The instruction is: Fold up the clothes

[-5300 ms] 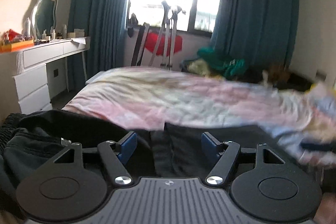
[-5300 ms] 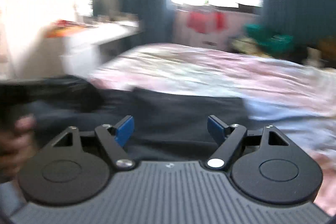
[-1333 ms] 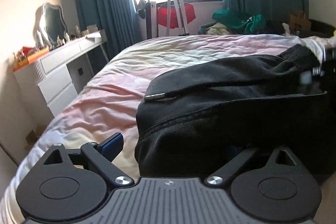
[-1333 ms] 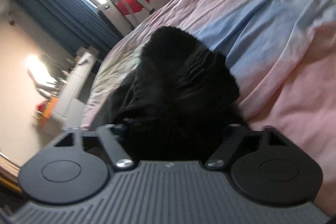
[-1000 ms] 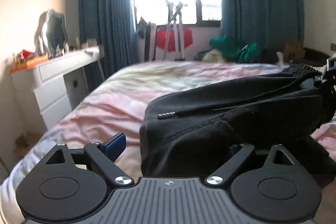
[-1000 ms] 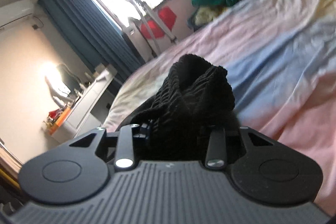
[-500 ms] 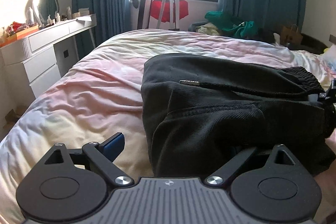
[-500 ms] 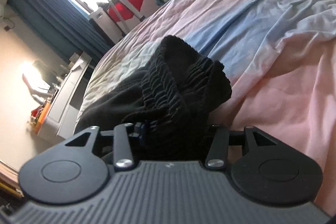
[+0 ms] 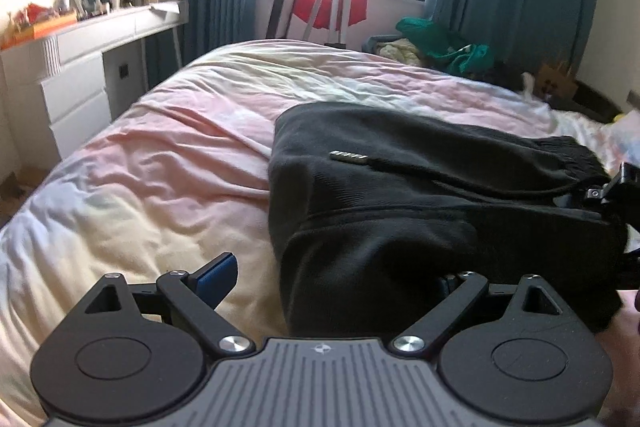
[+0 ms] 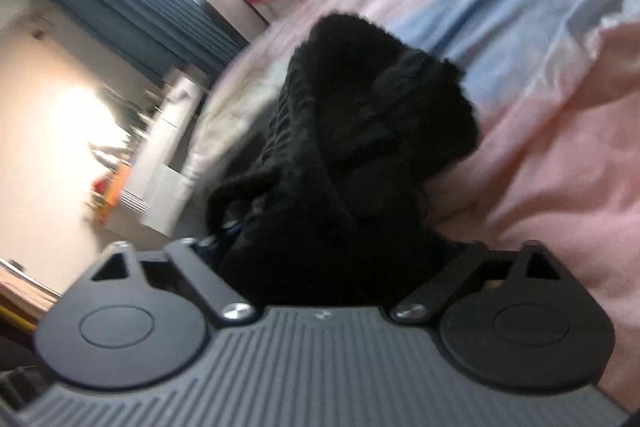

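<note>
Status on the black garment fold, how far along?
Done: the black garment lies doubled over on the bed sheet, its ribbed waistband bunched at one end. In hand: the right gripper is opening with that waistband between its jaws; the left gripper stands wide, one finger hidden under the cloth. Left: probably pull both out and flatten the bulky stack.

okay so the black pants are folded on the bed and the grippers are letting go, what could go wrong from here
The right gripper jaws are opening with the ribbed waistband bunched between them; pulling back might drag it and undo the fold. One left gripper finger sits under the black pants, so withdrawing could lift that edge off the bed.
</note>
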Demonstrator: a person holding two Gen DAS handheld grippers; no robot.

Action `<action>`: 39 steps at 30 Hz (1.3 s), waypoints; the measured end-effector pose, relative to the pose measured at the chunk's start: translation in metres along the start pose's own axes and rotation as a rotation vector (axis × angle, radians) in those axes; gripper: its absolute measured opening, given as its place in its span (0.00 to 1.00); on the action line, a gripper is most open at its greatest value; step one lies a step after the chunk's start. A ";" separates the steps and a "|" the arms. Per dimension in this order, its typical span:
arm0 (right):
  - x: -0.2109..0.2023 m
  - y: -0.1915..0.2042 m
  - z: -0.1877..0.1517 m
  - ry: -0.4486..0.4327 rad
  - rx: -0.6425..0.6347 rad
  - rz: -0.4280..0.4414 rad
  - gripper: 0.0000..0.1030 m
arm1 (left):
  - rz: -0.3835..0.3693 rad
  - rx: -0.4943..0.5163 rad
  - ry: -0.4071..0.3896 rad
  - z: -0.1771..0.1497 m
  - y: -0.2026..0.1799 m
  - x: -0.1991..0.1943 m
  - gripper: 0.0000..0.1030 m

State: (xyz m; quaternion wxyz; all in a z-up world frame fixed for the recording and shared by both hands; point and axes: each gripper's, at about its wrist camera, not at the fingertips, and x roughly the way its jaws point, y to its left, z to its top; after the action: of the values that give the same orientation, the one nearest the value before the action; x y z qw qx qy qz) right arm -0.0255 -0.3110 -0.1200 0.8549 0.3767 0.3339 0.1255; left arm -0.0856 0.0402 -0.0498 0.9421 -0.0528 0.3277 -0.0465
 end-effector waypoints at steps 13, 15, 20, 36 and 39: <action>0.004 0.007 -0.006 0.023 -0.051 -0.105 0.63 | -0.249 -0.479 0.071 0.037 0.075 0.024 1.00; 0.002 0.009 -0.007 0.016 -0.057 -0.103 0.59 | -0.270 -0.483 0.141 0.037 0.074 0.046 0.99; 0.001 0.016 -0.009 -0.012 -0.080 -0.109 0.55 | -0.333 -0.498 0.223 0.027 0.070 0.079 0.85; -0.052 0.056 -0.038 -0.102 -0.105 -0.142 0.44 | -0.383 -0.387 0.072 0.025 0.061 0.012 0.45; -0.070 0.058 -0.043 -0.103 -0.078 -0.135 0.44 | -0.369 -0.345 0.055 0.030 0.051 -0.012 0.45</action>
State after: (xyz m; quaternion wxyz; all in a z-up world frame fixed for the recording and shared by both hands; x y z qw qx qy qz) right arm -0.1043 -0.2804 -0.0654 0.8915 0.3256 0.3091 0.0609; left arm -0.0734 0.0940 -0.0259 0.8854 -0.2704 0.3413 -0.1627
